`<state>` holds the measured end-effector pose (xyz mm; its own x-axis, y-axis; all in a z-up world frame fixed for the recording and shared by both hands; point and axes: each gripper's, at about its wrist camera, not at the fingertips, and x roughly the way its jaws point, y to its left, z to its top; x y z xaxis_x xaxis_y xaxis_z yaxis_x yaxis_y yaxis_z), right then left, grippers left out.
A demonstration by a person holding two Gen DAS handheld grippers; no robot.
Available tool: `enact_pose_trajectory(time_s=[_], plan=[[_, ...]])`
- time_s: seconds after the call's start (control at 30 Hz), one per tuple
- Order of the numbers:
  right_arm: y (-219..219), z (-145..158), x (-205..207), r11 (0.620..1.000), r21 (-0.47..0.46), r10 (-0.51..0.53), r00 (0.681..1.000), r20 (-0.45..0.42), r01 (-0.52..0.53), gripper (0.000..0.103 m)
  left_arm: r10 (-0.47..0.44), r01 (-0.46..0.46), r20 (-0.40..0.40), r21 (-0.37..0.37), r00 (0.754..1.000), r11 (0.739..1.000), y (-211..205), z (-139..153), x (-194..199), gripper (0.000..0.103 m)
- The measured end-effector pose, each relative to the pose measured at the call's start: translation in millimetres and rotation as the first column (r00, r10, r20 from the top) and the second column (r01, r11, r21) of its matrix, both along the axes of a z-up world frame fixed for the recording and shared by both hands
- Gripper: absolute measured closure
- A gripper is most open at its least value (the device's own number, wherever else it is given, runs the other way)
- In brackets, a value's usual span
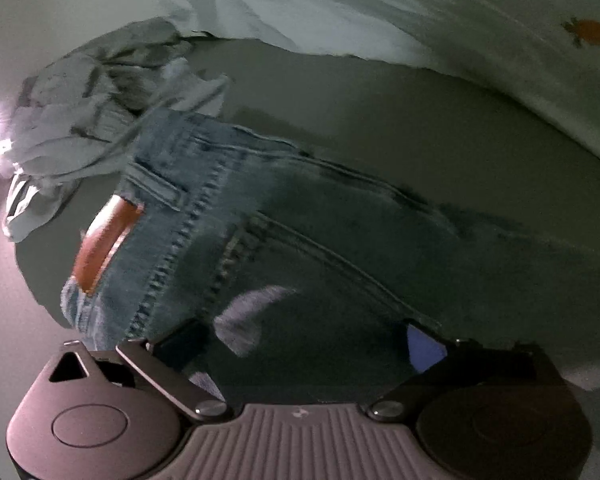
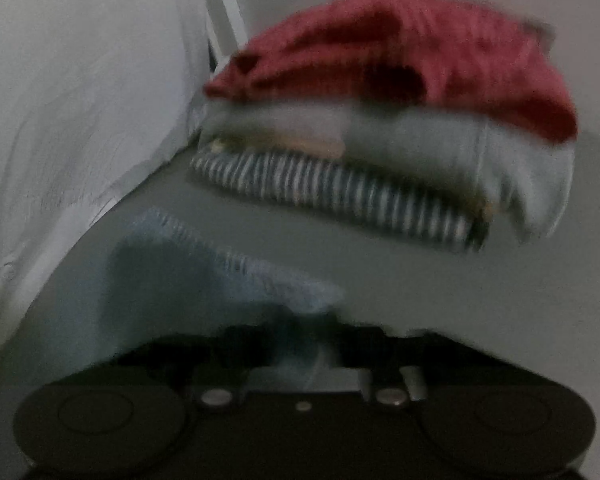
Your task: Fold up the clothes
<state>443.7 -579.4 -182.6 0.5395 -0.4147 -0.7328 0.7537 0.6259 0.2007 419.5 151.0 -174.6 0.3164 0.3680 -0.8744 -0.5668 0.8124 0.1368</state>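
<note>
The jeans (image 1: pixel 284 232) lie spread flat on the grey-green sheet (image 1: pixel 400 120), and everything else is best placed from them. Their waistband end, with a belt loop and a brown leather patch (image 1: pixel 100 248), points toward the crumpled pale-blue garment (image 1: pixel 88 120), which sits in a heap just beyond the waistband, touching or nearly touching it. Past the far long edge of the jeans, well apart, a white cover (image 1: pixel 340 8) with small orange prints rises along the edge of the sheet.

The left gripper (image 1: pixel 300 344) hangs directly over the dark seat area of the jeans with its claw released: the two fingers stand far apart, with denim showing between them and nothing caught.

The right gripper (image 2: pixel 300 344) is at a frayed, lighter hem of the denim (image 2: pixel 228 272). Its claw is clenched, the fingers drawn together, and blue cloth bunches right at them, so it looks to be pinching that hem, though the view is blurred and dark there. Beyond that hem, set apart across bare sheet, stands a stack of folded clothes (image 2: pixel 380 140): a striped piece at the bottom, pale ones in the middle, a red one on top.
</note>
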Motion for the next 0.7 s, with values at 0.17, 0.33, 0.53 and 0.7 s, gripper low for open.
enact_pose_trajectory(time_s=[0.17,0.33,0.53,0.7], plan=[[3.7,12.0,15.3,0.991,-0.112,0.064,0.994,-0.092,-0.074,0.095,0.088,-0.086,0.018,-0.060,0.996,0.994,21.4,-7.5,0.0,0.000],[36.5,8.8,38.1,0.897,-0.376,0.132,0.952,-0.276,-0.234,0.059,0.082,-0.082,0.001,-0.046,0.997,0.996,20.2,-8.0,3.6,0.000],[55.6,21.1,85.0,0.861,-0.355,0.326,0.931,-0.162,-0.364,0.042,0.099,-0.099,-0.010,-0.056,0.995,0.994,21.8,-9.6,7.6,0.000],[58.3,5.1,133.2,0.933,-0.094,0.345,0.938,-0.039,-0.347,0.032,0.107,-0.108,-0.012,-0.058,0.994,0.992,20.1,-9.5,8.8,0.000]])
